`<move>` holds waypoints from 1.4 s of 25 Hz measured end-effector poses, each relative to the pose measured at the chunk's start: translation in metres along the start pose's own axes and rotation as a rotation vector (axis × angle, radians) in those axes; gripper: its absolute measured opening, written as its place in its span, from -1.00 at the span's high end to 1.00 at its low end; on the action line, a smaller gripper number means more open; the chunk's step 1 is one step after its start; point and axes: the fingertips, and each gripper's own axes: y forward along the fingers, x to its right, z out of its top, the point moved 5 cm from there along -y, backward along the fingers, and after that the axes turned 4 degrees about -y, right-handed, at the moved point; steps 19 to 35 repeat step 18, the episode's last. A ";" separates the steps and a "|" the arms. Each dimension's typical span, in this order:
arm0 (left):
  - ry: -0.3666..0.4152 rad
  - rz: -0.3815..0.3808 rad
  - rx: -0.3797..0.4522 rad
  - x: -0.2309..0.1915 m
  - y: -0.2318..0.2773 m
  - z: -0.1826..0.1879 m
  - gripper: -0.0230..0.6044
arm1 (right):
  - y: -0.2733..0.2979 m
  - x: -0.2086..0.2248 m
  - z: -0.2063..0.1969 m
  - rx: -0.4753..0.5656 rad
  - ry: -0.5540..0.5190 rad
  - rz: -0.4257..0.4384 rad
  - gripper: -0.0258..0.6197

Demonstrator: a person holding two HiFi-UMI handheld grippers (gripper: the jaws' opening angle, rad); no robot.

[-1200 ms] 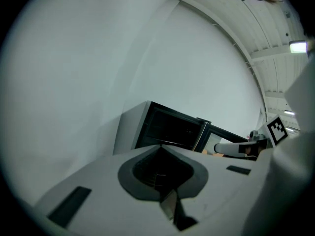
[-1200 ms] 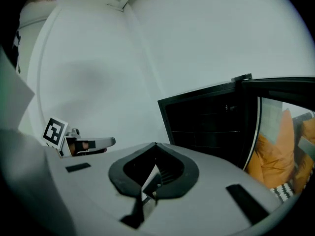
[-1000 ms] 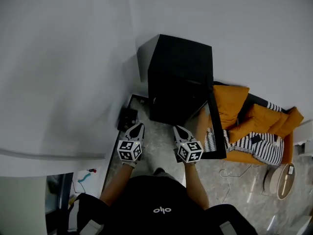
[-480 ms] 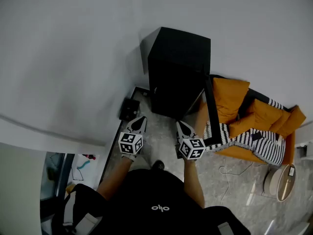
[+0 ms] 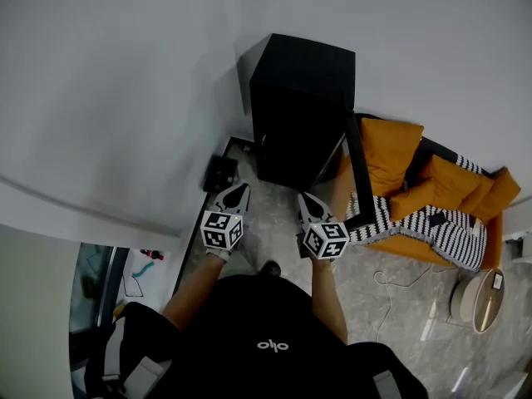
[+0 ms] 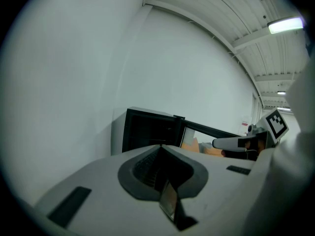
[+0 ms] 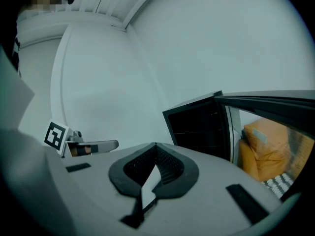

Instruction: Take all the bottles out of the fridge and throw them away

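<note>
Risk: with both pairs of jaws shut, a reach into the fridge (image 5: 299, 98) would topple bottles instead of gripping them, unless the jaws spread first. Left gripper (image 5: 235, 191) and right gripper (image 5: 307, 199): jaws pressed together, empty, touching nothing, side by side. Ahead, the black fridge's door (image 5: 356, 173) stands open beside orange cushions (image 5: 391, 160). The interior is dark and no bottles are discernible.

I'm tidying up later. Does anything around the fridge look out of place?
The fridge door stands wide open, swung toward the orange cushions. Nothing looks spilled on the floor.
</note>
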 end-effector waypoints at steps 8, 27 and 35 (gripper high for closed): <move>-0.003 0.003 0.014 0.001 -0.008 0.001 0.90 | -0.007 -0.008 -0.003 -0.008 -0.020 0.011 0.90; 0.000 0.001 0.010 0.011 -0.012 0.000 0.90 | -0.018 -0.009 -0.004 -0.020 -0.033 0.019 0.90; 0.000 0.001 0.010 0.011 -0.012 0.000 0.90 | -0.018 -0.009 -0.004 -0.020 -0.033 0.019 0.90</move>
